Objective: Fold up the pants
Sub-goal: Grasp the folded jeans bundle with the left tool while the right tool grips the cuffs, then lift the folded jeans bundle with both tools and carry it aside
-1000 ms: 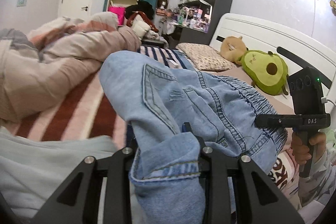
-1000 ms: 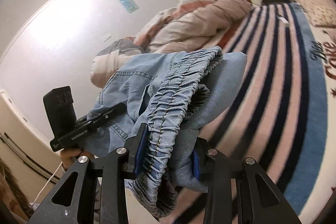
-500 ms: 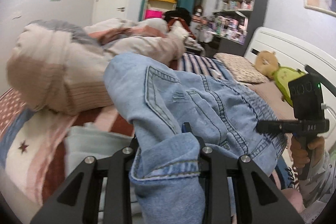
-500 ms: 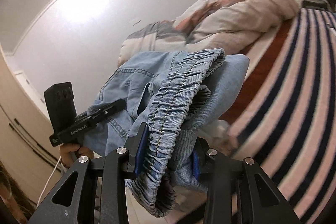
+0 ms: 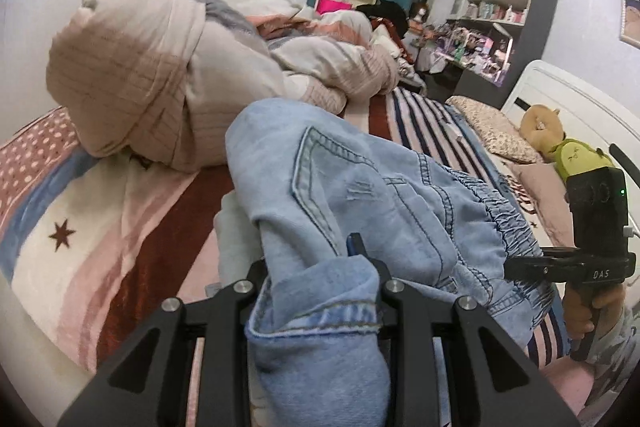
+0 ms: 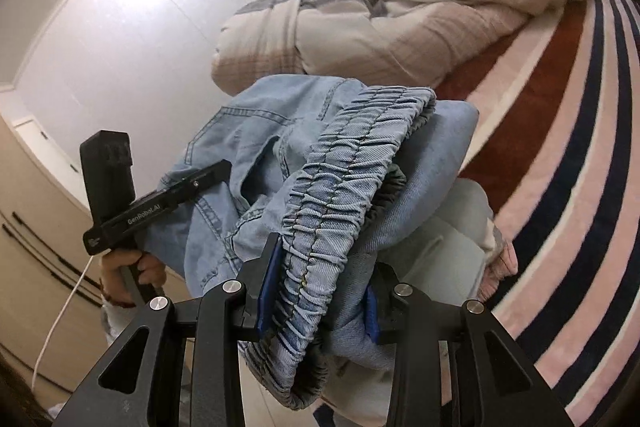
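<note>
The light blue denim pants are bunched and held up above the bed between both grippers. My left gripper is shut on a hem end of the pants. My right gripper is shut on the gathered elastic waistband. The right gripper also shows at the right of the left wrist view, and the left gripper at the left of the right wrist view. The fingertips are hidden in the denim.
A striped bedspread covers the bed, with a heaped pink and grey duvet behind. Pale folded clothing lies under the pants. Pillows and plush toys sit by the headboard. Shelves stand at the back.
Both grippers have swung left with the pants, toward the foot of the bed and the duvet heap. The grip on the pants is the same.
</note>
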The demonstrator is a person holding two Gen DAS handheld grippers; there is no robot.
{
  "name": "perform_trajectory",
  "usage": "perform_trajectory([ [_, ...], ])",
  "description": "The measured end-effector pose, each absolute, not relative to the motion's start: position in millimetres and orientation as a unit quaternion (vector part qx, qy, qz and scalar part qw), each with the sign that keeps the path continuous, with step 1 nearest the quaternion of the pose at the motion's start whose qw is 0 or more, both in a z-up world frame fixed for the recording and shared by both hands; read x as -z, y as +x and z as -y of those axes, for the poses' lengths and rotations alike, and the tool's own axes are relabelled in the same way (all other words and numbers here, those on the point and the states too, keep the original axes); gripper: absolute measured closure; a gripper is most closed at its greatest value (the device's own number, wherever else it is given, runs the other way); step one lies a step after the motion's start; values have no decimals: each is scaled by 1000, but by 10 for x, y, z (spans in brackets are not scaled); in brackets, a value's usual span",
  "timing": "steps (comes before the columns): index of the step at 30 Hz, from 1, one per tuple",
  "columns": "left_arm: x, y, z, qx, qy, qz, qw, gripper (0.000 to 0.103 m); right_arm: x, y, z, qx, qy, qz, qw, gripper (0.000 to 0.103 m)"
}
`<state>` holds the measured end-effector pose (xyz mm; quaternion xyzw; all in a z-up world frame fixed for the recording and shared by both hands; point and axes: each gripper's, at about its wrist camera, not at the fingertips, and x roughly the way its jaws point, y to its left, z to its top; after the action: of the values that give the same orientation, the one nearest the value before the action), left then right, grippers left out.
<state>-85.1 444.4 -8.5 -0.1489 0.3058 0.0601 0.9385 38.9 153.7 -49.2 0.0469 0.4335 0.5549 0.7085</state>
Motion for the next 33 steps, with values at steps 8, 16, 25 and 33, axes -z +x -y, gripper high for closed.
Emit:
perform_trajectory([
  [8, 188, -689, -4374, -49, -136, -324, 935, 78, 551, 371, -1378, -541, 44, -430, 721, 74],
  [16, 47, -790, -4342, -64, -116, -324, 937, 64, 590, 390, -1344, -540, 41, -444, 714, 62],
  [25, -548, -1012, -4389, -89, -97, -262, 956, 63, -38, 404, -942, -521, 16, -362, 773, 57],
  [33, -105, -519, -4324, -75, -91, -345, 931, 63, 180, 346, -1445, -584, -3, -384, 715, 62],
])
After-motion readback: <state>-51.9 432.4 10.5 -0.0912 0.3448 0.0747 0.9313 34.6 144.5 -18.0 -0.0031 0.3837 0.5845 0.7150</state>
